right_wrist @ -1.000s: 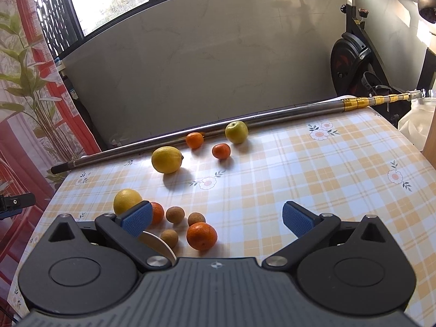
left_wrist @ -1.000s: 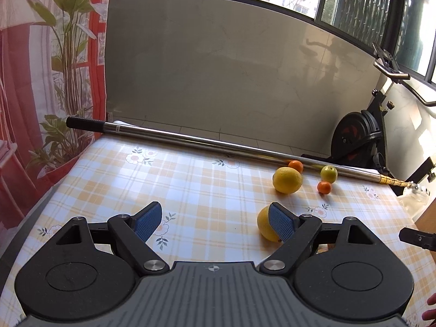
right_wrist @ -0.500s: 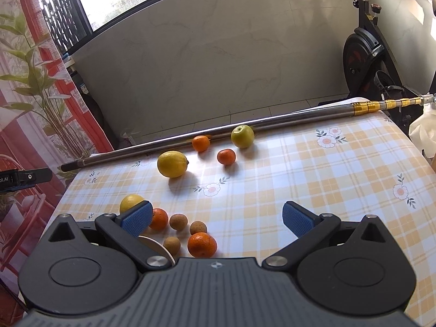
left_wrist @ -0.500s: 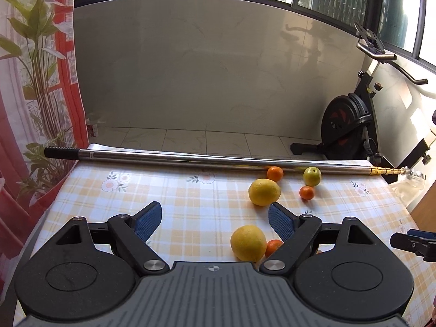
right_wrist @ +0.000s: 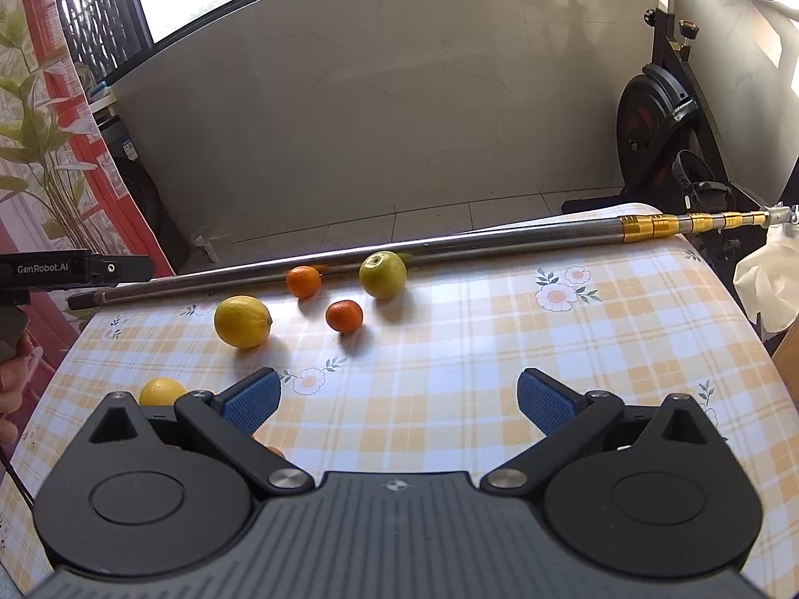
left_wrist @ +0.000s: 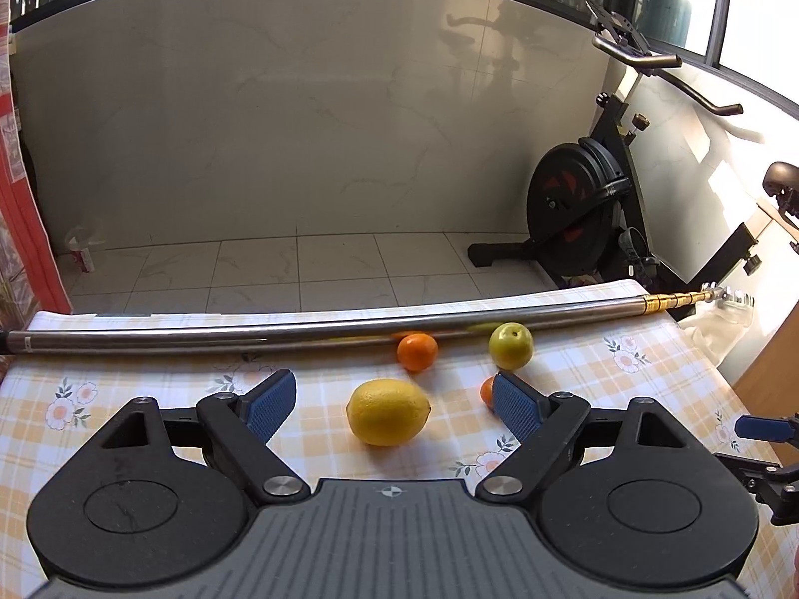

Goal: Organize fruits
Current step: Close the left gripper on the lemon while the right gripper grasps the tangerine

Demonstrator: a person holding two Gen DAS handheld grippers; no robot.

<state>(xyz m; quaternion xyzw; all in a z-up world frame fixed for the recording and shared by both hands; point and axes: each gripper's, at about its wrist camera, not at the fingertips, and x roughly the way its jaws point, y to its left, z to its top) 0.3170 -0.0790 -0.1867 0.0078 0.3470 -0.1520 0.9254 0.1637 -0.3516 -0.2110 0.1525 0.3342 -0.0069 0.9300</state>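
Yellow lemon (left_wrist: 388,412) sits loose between the left gripper's (left_wrist: 394,404) wide-apart jaws, right gripper's (right_wrist: 397,399) jaws apart too; a nudge could roll it.

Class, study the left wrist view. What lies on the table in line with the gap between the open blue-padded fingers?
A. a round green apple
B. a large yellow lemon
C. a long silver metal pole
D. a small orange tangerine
B: the large yellow lemon lies on the checked tablecloth, centred ahead of the left gripper, whose pads are apart and clear of it.
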